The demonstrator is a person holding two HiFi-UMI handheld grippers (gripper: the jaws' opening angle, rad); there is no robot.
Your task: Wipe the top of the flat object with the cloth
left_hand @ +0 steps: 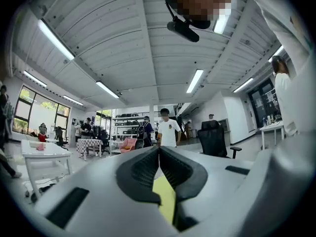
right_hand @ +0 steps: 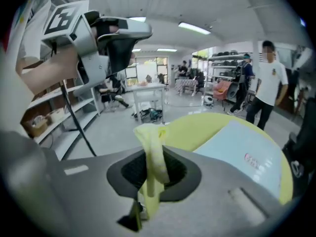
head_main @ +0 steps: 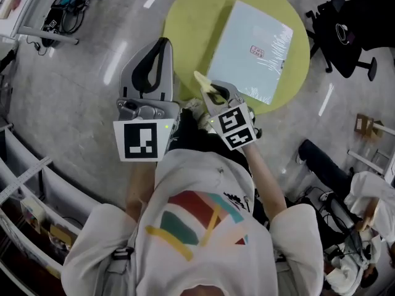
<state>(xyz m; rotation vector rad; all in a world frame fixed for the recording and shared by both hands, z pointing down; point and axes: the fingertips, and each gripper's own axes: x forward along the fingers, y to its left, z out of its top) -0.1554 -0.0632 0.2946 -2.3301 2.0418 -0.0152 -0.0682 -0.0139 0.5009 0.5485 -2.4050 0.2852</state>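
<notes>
Above a round yellow-green surface, the head view shows the pale-blue flat object lying on top, untouched. The right gripper carries a yellow cloth near the object's closest edge but not yet on it, and the left gripper hangs at the surface's rim. Left gripper view: jaws pressed together, nothing between them. Right gripper view: jaws clamped on the cloth, which is a thin, bunched strip. The risk is that so narrow a wad lets the hard jaws scrape the top — or the unsteadied object slides.
</notes>
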